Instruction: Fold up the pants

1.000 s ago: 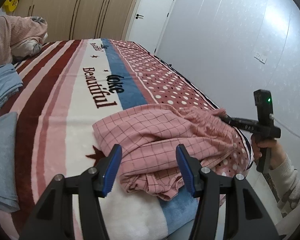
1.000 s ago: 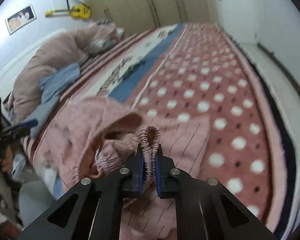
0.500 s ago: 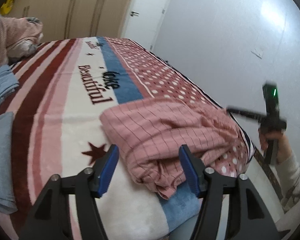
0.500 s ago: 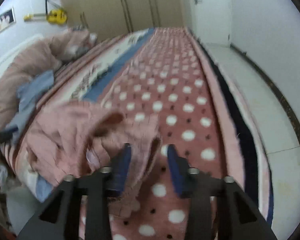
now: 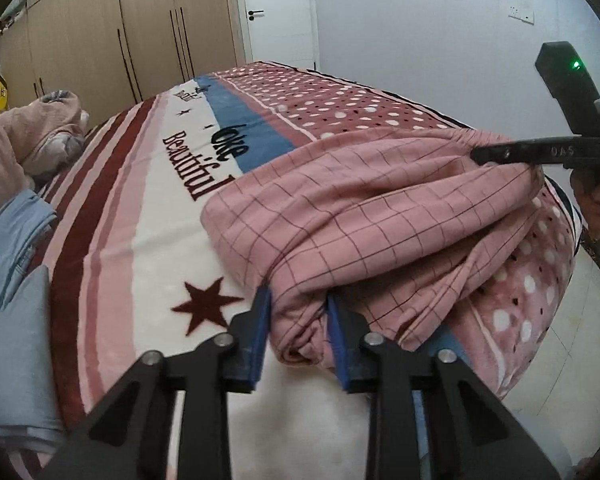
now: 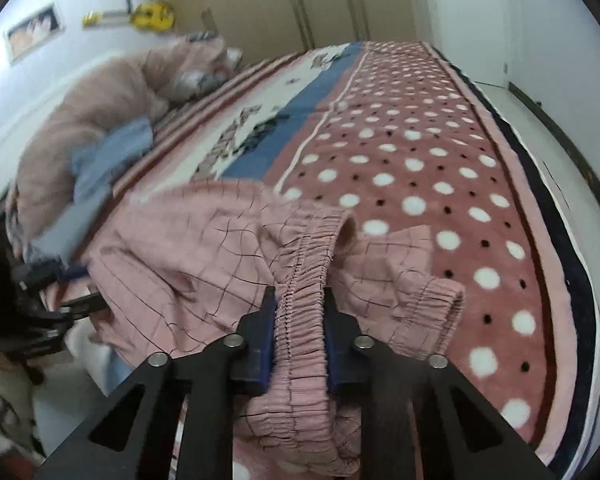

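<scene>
The pants [image 5: 364, 216] are soft matt checked cloth with a gathered waistband [image 6: 304, 304]; the blanket [image 5: 140, 248] looks plush and fuzzy.

— We see a striped, dotted blanket [image 5: 148, 216] over the bed, blue clothes [image 5: 8, 240] at its left.
— We also spot a yellow guitar [image 6: 152, 16] beside wardrobes [image 5: 148, 40].

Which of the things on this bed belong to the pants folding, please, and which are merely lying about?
In the job: pink checked pants, left gripper, right gripper.

Lying about: blue clothes, pink quilt, yellow ukulele, patterned blanket.
</scene>
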Motion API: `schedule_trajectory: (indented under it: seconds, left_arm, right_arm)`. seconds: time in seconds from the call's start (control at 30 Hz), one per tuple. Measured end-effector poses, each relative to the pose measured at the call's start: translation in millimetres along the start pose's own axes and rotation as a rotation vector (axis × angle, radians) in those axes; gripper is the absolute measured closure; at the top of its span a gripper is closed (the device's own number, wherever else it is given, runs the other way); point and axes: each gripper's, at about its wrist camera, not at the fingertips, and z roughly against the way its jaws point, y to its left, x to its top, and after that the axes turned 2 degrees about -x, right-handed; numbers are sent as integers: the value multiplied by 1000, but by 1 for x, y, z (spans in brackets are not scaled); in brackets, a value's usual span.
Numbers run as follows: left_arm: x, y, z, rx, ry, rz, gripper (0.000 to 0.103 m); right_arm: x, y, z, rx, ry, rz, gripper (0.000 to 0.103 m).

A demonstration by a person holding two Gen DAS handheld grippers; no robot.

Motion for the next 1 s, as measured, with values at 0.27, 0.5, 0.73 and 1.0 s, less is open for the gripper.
schedule_trajectory:
  seconds: [0.27,0.5,0.73,1.0]
  left_arm:
    - [-14,-5,10,67,17,-59,90]
    - [-30,5,12,115,78,-27,90]
    - [-21,1,36,5,5,-28,65]
    - [2,-15,0,-26,53,-104,54]
  right_arm:
    - [-14,-5,28,56,-38,-68,92]
    - [-36,-13,19,56,-20,-122,91]
    - [-36,-17,31,25,-28,-142,75]
    - [-12,17,50,22,-100,-10,53]
